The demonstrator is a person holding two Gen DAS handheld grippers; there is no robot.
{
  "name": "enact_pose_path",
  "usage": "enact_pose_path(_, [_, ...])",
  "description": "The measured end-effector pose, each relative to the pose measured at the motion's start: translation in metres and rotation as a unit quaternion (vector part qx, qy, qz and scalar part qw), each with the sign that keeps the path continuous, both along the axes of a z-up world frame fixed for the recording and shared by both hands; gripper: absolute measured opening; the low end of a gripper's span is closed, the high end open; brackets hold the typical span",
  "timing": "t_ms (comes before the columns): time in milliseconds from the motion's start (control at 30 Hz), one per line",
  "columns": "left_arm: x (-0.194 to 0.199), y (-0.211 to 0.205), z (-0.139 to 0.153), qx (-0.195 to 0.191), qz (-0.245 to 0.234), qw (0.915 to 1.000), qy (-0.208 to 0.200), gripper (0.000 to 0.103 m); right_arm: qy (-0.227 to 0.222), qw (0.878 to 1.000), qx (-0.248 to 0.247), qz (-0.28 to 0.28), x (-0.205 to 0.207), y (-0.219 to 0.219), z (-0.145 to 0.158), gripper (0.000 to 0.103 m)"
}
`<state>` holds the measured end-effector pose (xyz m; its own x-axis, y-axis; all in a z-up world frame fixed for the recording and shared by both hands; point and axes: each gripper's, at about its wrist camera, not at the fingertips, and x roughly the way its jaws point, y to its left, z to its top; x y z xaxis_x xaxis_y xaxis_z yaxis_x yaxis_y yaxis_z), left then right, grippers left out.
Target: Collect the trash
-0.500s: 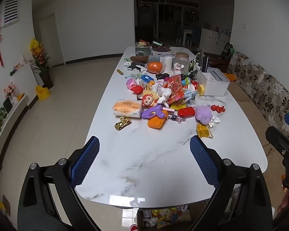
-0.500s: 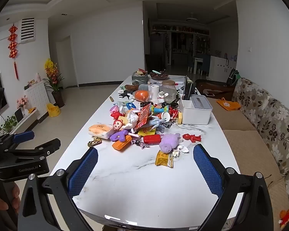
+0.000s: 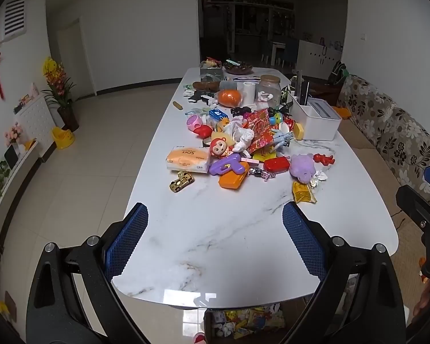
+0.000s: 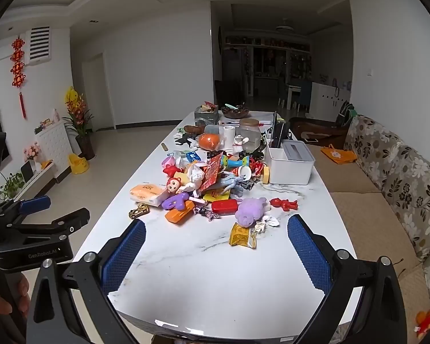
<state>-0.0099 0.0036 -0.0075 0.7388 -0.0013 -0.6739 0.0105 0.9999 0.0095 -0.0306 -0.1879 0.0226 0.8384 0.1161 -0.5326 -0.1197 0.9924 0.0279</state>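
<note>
A long white marble table [image 3: 229,246] [image 4: 203,275] carries a heap of toys and trash in its middle. Nearest me lie a crumpled yellow wrapper [image 3: 303,192] [image 4: 242,235] and a crumpled white paper scrap [image 3: 318,177] [image 4: 268,221]. A red packet [image 3: 258,133] [image 4: 212,173] and white crumpled tissue [image 3: 240,136] sit in the heap. My left gripper [image 3: 215,238] hangs open over the table's near end, nothing between its blue pads. My right gripper [image 4: 216,249] is open too, empty, short of the wrapper.
A white box [image 3: 315,117] [image 4: 289,162] stands at the right of the heap. A tissue pack [image 3: 187,159], gold toy car [image 3: 180,182], purple plush [image 3: 301,166] and orange case [image 3: 233,179] lie near. A floral sofa [image 4: 401,177] runs along the right. A bin of wrappers [image 3: 246,321] sits under the table.
</note>
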Motion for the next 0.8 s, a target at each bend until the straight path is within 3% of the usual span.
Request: enact_pose_path(800, [0.008,-0.002,0.003,0.003,-0.004,1.0,0.005,0.093,0.002,1.0,-0.002,-0.005,0.002,-0.006,0.001,0.098])
